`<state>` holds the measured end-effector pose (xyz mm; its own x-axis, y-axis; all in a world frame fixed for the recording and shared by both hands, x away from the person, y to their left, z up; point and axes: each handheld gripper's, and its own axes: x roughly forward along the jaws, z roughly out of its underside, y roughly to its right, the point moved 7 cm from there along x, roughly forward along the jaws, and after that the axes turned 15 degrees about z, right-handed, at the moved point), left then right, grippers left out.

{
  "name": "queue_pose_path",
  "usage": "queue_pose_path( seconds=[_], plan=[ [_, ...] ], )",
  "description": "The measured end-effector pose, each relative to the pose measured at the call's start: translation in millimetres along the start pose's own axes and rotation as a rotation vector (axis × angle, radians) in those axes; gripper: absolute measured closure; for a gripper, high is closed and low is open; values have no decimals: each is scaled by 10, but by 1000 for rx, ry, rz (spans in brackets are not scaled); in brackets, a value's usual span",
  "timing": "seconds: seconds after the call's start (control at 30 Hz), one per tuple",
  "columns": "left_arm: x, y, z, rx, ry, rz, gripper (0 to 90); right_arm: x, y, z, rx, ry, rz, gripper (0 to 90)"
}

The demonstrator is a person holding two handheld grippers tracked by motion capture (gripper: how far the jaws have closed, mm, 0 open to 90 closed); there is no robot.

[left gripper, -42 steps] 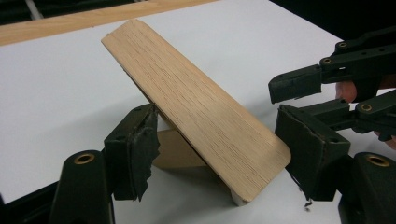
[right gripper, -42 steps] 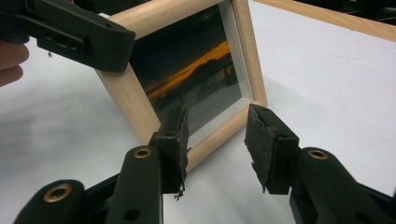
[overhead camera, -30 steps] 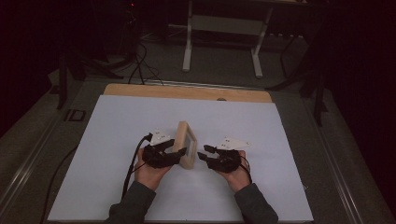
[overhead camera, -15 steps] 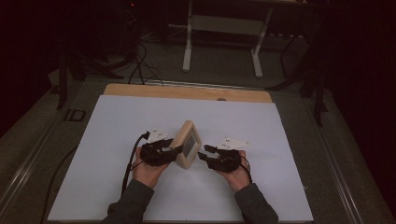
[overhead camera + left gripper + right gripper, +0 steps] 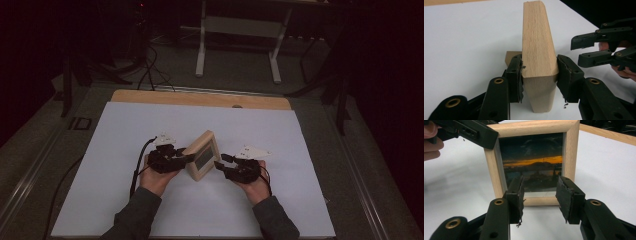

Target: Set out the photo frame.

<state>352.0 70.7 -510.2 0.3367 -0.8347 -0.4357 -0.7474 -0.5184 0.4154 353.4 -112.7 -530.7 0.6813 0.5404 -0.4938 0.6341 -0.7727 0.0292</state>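
A small light-wood picture frame (image 5: 202,156) holding a dusk landscape photo stands upright on the white sheet between the two hands. My left gripper (image 5: 189,159) has just been closing its jaws, and its pads now press on both faces of the frame's side edge (image 5: 537,50). My right gripper (image 5: 220,162) stands open just in front of the glass face (image 5: 534,162), with nothing between its pads. The right gripper (image 5: 575,50) is at the right of the left gripper view. The left gripper (image 5: 474,132) shows at the frame's upper left corner in the right gripper view.
A white sheet (image 5: 300,150) covers the table, with a bare wooden strip (image 5: 200,98) along the far edge. A black cable (image 5: 137,167) trails from the left gripper toward the near edge. Beyond the table stands a metal stand (image 5: 237,30) on a dark floor.
The left jaws have closed onto the frame's edge. The frame has turned from nearly edge-on so its photo face shows more toward the right gripper. The right hand has not moved.
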Motion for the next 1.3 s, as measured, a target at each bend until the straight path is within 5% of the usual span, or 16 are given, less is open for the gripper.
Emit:
queue_pose_path(
  seconds=[0.6,1.03,1.3],
  plan=[
    [-10,-115,-47,10,-35,111,598,-8,3,-12,-3,4,1,569],
    [0,-160,-69,61,-54,171,598,-2,5,-4,-2,-2,1,569],
    [6,-148,-69,74,-55,143,585,1,18,0,-3,0,2,565]
  ],
)
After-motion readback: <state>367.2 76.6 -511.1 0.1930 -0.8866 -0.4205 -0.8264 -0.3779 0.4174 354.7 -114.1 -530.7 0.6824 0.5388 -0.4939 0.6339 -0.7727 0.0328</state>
